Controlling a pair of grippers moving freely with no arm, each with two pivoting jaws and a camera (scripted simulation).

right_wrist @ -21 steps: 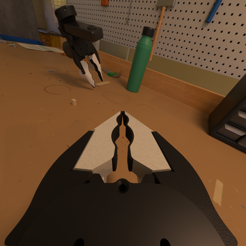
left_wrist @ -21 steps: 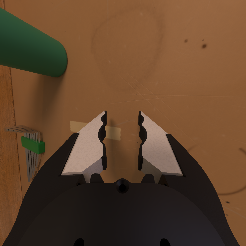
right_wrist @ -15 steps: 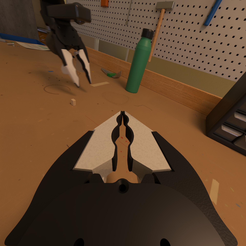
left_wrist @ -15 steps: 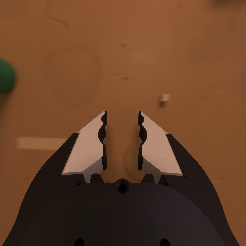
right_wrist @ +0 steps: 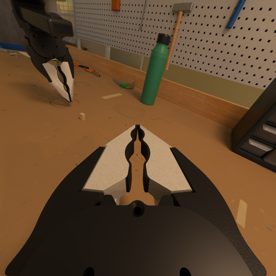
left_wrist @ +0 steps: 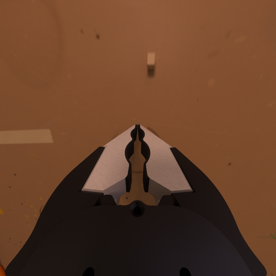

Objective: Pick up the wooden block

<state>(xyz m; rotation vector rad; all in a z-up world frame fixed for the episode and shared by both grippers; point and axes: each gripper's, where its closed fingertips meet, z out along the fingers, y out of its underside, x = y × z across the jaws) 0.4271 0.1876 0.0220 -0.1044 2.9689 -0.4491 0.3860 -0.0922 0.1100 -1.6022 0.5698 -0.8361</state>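
The wooden block [left_wrist: 151, 62] is a small pale block lying on the brown workbench, ahead of and slightly right of my left gripper [left_wrist: 137, 125], which is shut and empty with its tips touching. In the right wrist view the block [right_wrist: 82, 116] sits left of centre, and the left gripper [right_wrist: 69, 101] hangs tilted just above the bench behind and to the left of it, apart from it. My right gripper [right_wrist: 137, 125] is shut and empty, low over the bench, to the right of the block and nearer to the camera.
A green bottle [right_wrist: 155, 70] stands near the wooden back rail [right_wrist: 194, 97]. A green hex key set [right_wrist: 124, 84], orange-handled pliers [right_wrist: 89, 70] and a tape strip [right_wrist: 112, 95] lie behind the block. A black drawer cabinet [right_wrist: 259, 134] stands at right. A pegboard [right_wrist: 209, 37] holds a hammer.
My left gripper has shut and moved toward the block, away from the bottle and hex keys; the block now lies ahead of it. The right gripper stayed shut and hardly moved.
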